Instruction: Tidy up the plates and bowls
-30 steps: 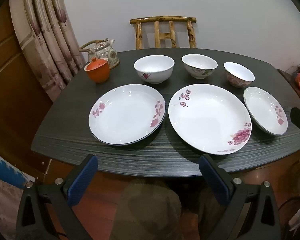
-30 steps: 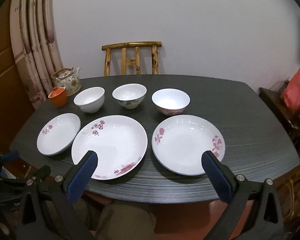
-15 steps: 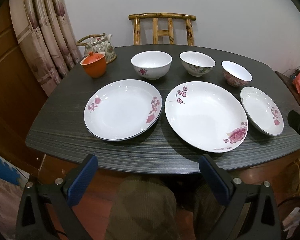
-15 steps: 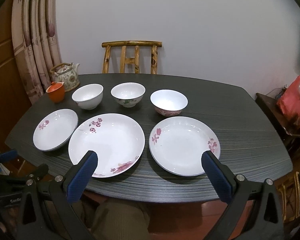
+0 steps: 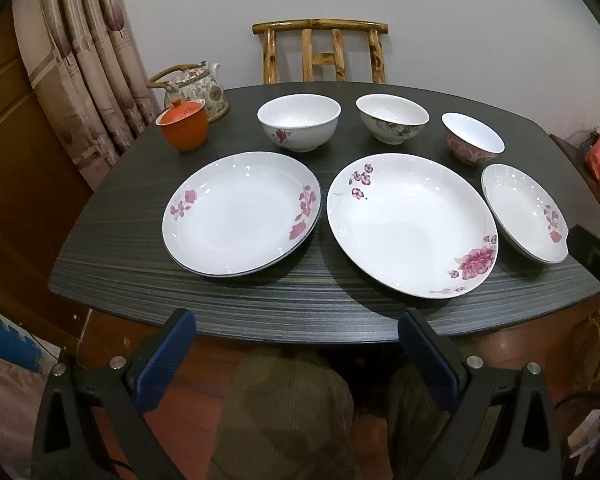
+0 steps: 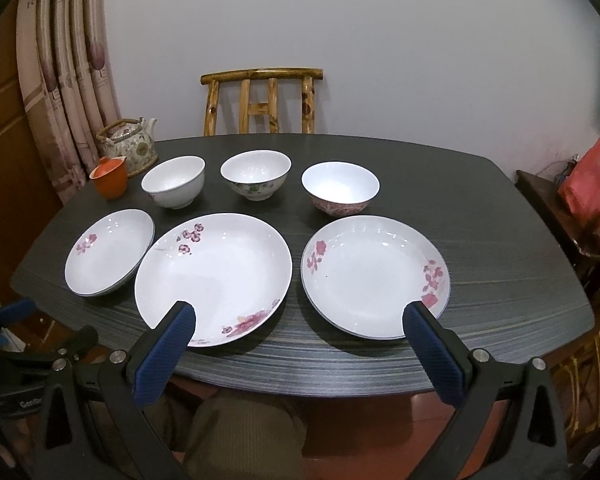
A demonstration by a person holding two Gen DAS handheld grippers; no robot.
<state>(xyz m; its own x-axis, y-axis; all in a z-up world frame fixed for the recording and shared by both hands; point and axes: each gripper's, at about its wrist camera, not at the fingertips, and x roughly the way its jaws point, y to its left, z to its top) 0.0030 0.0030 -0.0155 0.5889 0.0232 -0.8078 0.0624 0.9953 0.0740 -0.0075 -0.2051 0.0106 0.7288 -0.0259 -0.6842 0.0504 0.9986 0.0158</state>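
Three floral plates lie in a row on the dark table (image 5: 112, 256): a left plate (image 5: 240, 216), a large middle plate (image 5: 412, 224) and a right plate (image 5: 524, 216). Behind them stand three bowls, a white one (image 5: 298, 122), a green-flowered one (image 5: 394, 118) and a pink-patterned one (image 5: 474, 138). The right wrist view shows the same plates (image 6: 110, 252), (image 6: 214, 276), (image 6: 376, 276) and bowls (image 6: 174, 182), (image 6: 256, 174), (image 6: 340, 188). My left gripper (image 5: 296, 320) hangs open and empty before the table's near edge. My right gripper (image 6: 299, 312) is open and empty over that edge.
An orange lidded cup (image 5: 182, 124) and a patterned teapot (image 5: 196, 88) stand at the back left corner. A bamboo chair (image 5: 320, 52) is behind the table, curtains (image 5: 84, 72) at the left, a red bag (image 6: 592, 196) at the right. A person's knees (image 5: 288, 400) are under the table.
Both views have drifted slightly, so the table sits a little higher in the frames. Nothing on the table has moved, and both grippers stay open.
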